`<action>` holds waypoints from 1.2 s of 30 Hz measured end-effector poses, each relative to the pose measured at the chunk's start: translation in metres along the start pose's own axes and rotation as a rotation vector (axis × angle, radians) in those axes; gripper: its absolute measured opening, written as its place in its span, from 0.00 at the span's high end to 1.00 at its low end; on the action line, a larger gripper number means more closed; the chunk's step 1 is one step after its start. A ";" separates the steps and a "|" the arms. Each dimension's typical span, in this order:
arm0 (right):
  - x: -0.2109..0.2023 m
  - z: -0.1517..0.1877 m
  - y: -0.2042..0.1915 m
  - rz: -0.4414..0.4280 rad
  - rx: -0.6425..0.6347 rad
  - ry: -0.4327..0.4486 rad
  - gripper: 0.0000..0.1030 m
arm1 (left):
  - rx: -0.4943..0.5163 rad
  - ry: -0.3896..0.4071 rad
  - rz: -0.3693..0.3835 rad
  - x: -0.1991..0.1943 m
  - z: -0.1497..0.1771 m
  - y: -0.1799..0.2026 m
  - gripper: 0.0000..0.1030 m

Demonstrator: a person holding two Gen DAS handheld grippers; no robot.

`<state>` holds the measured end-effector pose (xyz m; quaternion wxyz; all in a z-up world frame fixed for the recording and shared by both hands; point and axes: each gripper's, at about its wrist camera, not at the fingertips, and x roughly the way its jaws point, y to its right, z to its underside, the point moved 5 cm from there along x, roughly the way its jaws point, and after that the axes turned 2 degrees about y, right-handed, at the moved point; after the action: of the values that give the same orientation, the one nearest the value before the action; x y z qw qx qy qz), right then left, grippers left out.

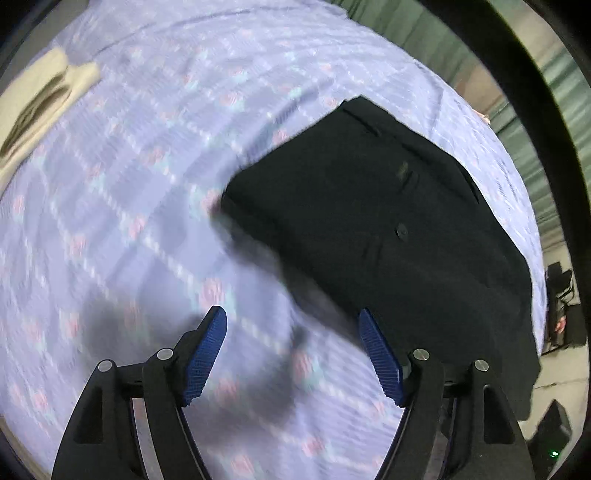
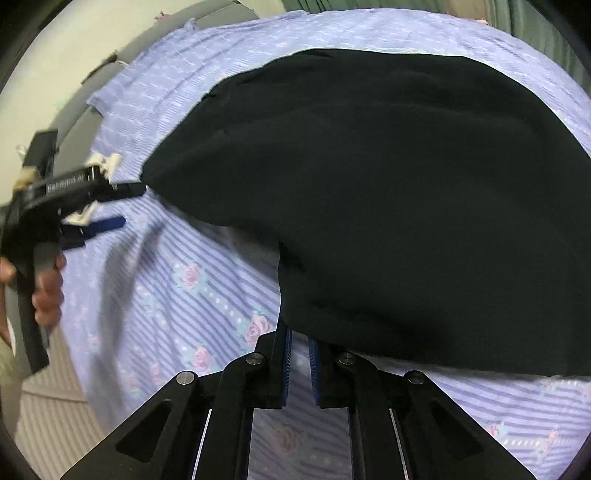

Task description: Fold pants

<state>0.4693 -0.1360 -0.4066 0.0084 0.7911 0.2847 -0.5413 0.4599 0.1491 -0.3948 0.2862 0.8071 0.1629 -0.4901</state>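
Black pants [image 1: 369, 229] lie folded on the lilac rose-print bedsheet [image 1: 129, 184], a button and pocket showing on top. My left gripper [image 1: 291, 310] hangs open over bare sheet just left of the pants' near corner, nothing between its blue pads [image 1: 207, 354]. In the right wrist view the pants [image 2: 388, 203] fill the middle. My right gripper [image 2: 300, 338] stands nearly closed at their near edge, its fingertips hidden under the dark cloth, so it appears shut on that edge. The left gripper [image 2: 122, 206] shows at the far left, held by a hand [image 2: 48, 291], beside the pants' left corner.
A cream folded cloth [image 1: 40, 99] lies at the sheet's far left. Green curtains [image 1: 406, 26] hang behind the bed. Dark equipment [image 1: 557, 314] stands on the floor past the bed's right edge. The sheet [image 2: 184, 295] ends at the left above a beige ribbed surface [image 2: 55, 406].
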 end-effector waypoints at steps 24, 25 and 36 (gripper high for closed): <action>-0.001 -0.001 -0.040 0.041 -0.080 -0.079 0.97 | 0.117 0.305 -0.127 0.013 -0.105 0.044 0.83; 0.006 0.002 -0.043 -0.007 -0.053 -0.126 0.99 | 0.127 0.265 -0.149 0.028 -0.107 0.039 0.83; -0.019 -0.021 -0.064 0.035 -0.030 -0.059 0.79 | 0.280 0.293 -0.288 0.025 -0.107 0.024 0.35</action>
<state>0.4529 -0.0839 -0.3630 0.0381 0.7795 0.2784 -0.5599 0.5594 0.1968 -0.3713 0.0722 0.8698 0.2465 -0.4212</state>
